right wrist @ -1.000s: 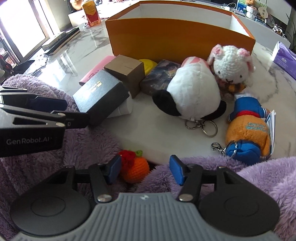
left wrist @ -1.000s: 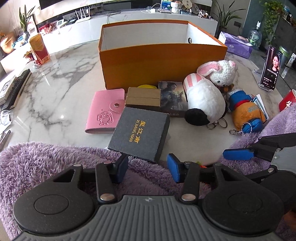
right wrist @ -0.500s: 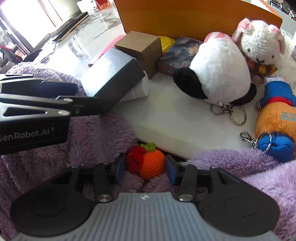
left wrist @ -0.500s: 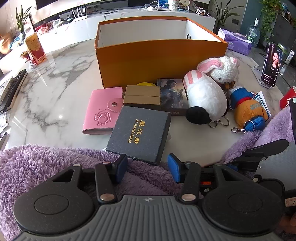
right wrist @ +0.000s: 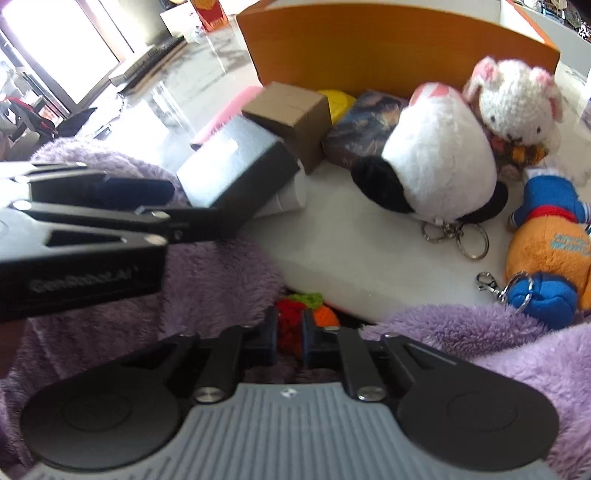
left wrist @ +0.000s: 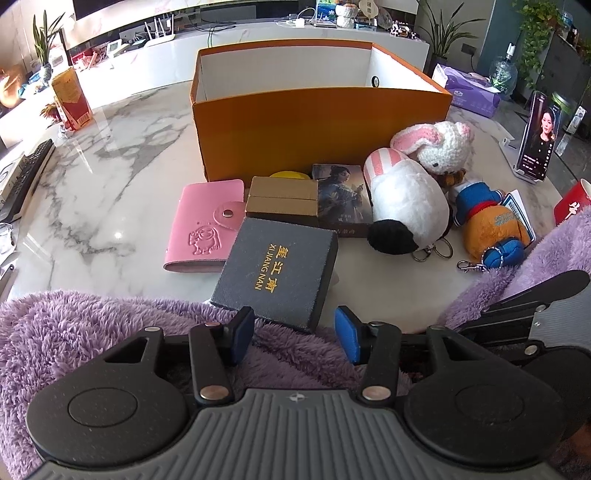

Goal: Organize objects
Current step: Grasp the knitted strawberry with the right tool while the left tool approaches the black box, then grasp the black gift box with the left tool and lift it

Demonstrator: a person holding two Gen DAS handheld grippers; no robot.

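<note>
Four plush toys lie on the white marble desk (left wrist: 110, 155) before one orange cardboard box (left wrist: 321, 125). A fifth, a small crocheted orange-and-red fruit with green leaf (right wrist: 295, 325), rests on purple fleece at the desk's edge, its axis unclear. The right tool (right wrist: 290, 334) is clamped on it; the left tool (left wrist: 294, 334) stands open, holding nothing.

- A marble table (left wrist: 110, 155), white with grey veins, fills the middle of the frame.
- A long white counter (left wrist: 258, 33) runs along the top.
- Potted plants (left wrist: 443, 26) stand at upper right.
- A bright window (right wrist: 55, 44) glares at upper left of the right view.
</note>
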